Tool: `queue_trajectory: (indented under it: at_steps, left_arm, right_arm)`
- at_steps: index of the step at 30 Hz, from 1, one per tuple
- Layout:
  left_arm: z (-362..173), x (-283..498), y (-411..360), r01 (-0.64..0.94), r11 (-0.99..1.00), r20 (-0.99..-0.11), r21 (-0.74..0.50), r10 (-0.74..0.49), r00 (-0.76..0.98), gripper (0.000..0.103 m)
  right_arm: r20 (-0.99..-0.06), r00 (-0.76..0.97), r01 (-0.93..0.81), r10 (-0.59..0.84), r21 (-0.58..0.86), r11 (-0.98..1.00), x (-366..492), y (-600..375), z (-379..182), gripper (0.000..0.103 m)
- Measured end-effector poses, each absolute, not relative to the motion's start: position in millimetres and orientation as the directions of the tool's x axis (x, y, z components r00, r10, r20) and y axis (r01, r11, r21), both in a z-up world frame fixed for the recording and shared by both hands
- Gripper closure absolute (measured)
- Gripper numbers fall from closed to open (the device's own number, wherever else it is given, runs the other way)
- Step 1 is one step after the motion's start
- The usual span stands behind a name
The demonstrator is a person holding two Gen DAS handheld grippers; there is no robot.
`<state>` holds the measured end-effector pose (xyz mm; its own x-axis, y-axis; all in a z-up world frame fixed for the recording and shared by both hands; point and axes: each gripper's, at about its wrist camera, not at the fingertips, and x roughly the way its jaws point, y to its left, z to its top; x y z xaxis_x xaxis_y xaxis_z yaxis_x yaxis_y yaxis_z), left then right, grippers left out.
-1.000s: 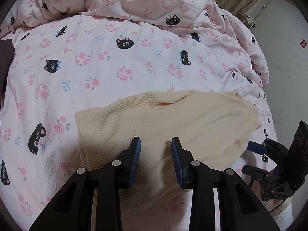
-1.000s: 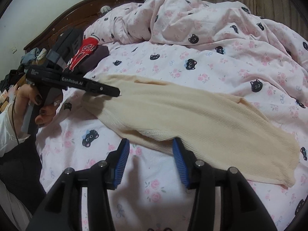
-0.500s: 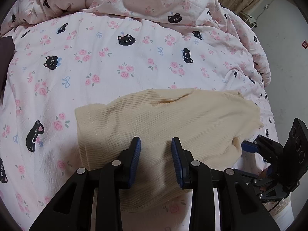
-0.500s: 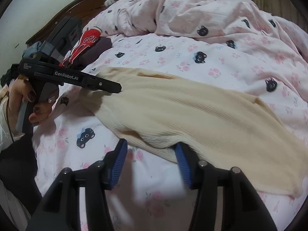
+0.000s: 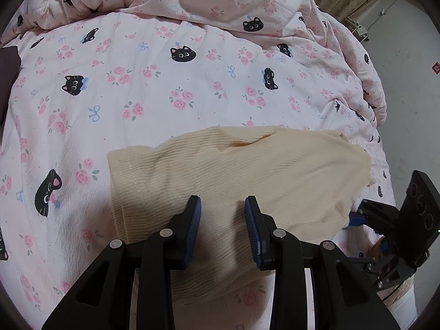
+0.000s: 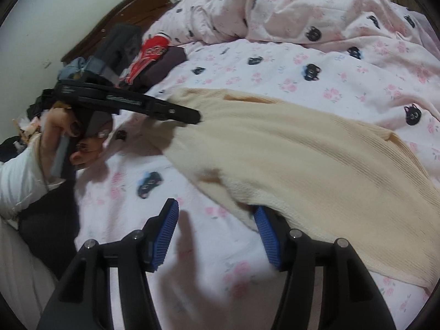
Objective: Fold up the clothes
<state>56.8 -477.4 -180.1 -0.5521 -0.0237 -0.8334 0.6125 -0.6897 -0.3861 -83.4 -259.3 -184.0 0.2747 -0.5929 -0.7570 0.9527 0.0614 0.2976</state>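
Observation:
A cream ribbed knit garment (image 5: 242, 170) lies spread on the pink cat-print bed sheet (image 5: 137, 88); it also shows in the right wrist view (image 6: 316, 159). My left gripper (image 5: 222, 220) is open, its blue-padded fingers over the garment's near edge with nothing between them. It shows from the side in the right wrist view (image 6: 192, 117), its tip at the garment's left end. My right gripper (image 6: 216, 231) is open at the garment's near edge, the right finger under the edge and the left finger over bare sheet. It appears at the right in the left wrist view (image 5: 354, 217).
A bunched pink duvet (image 6: 316, 8) is heaped at the far side of the bed. A pile of dark and red clothes (image 6: 148, 52) lies near the wooden headboard (image 6: 137, 5). A wall and floor (image 5: 407, 82) lie beyond the bed's right edge.
My right gripper has moved forward to the garment's near edge, its right finger now under the cloth. My left gripper has shifted slightly; both stay open.

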Motion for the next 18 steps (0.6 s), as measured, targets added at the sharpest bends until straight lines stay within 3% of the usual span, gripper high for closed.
queue_trajectory:
  at_steps: [18]
  left_arm:
    - [-180.5, 57.3, -477.9, 0.612, -0.691, -0.836, -0.386, -0.019, -0.549, 0.074]
  right_arm:
    - [-0.741, 0.391, 0.914, -0.547, 0.381, 0.138, -72.4, -257.0, -182.7, 0.040]
